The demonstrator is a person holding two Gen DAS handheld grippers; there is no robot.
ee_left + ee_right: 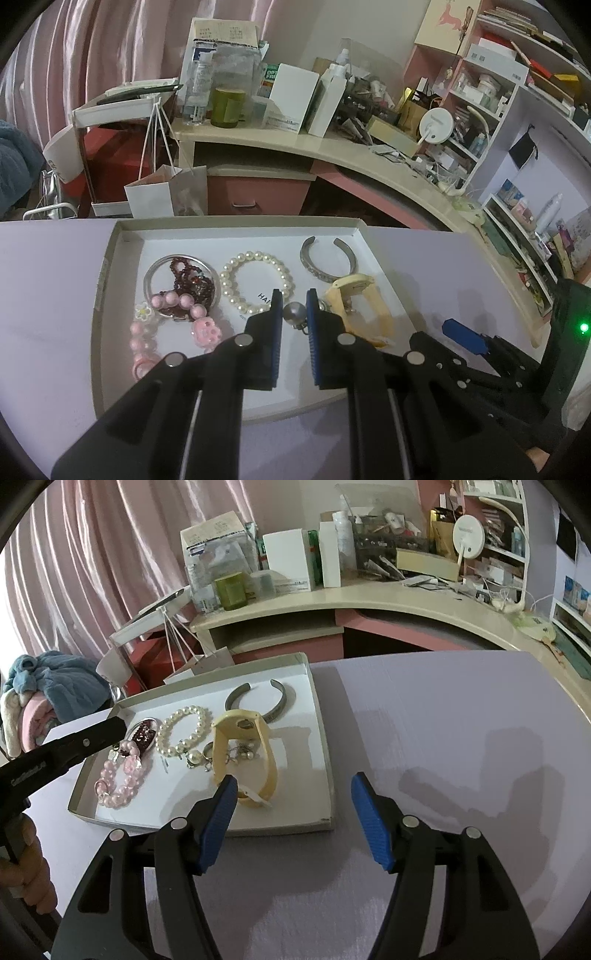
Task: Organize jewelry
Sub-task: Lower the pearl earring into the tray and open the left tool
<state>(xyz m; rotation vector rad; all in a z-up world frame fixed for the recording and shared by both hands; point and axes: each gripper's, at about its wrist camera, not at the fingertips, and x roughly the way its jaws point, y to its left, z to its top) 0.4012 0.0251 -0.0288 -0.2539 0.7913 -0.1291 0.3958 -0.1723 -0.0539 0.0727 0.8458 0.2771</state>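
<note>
Right wrist: watch (244, 753) lengthwise toward camera

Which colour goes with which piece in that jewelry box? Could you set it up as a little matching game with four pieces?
Pieces:
1. flower-charm bead bracelet
2. pearl bracelet
3. open cuff bangle
4. wristwatch strap

Colours:
A. grey metal
B. pale yellow
C. pink
D. creamy white

Right pairs: 1-C, 2-D, 3-A, 4-B. All four lie inside the shallow box.
</note>
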